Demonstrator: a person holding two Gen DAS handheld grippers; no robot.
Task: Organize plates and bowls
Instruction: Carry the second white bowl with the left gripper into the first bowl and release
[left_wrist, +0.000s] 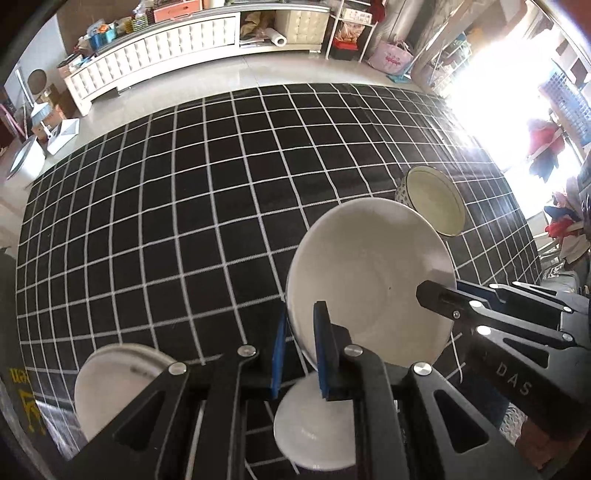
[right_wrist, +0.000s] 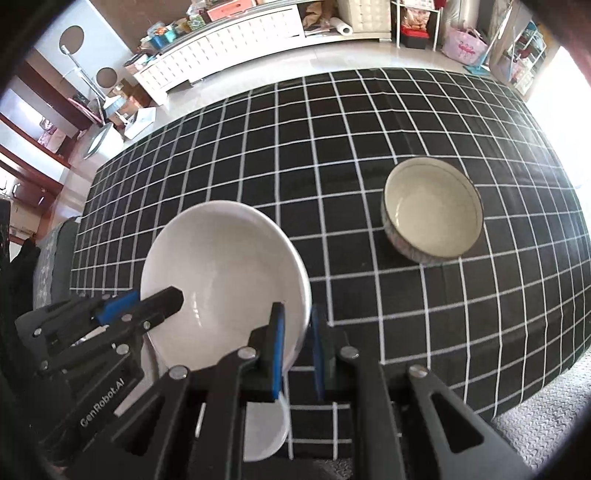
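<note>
Together, the left gripper (left_wrist: 300, 350) and the right gripper (right_wrist: 298, 350) hold one white bowl (left_wrist: 369, 280) above the black checked tablecloth (left_wrist: 184, 203), each pinching the rim between narrow blue pads, one pad inside the bowl and one outside, on opposite sides. Beyond it on the cloth stands a patterned bowl (right_wrist: 433, 210); two white plates (left_wrist: 110, 384) lie below, near the left fingers.

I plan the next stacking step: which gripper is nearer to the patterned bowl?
Right. The right gripper clamps the white bowl's rim on the side facing the patterned bowl; the left gripper clamps the far rim.
</note>
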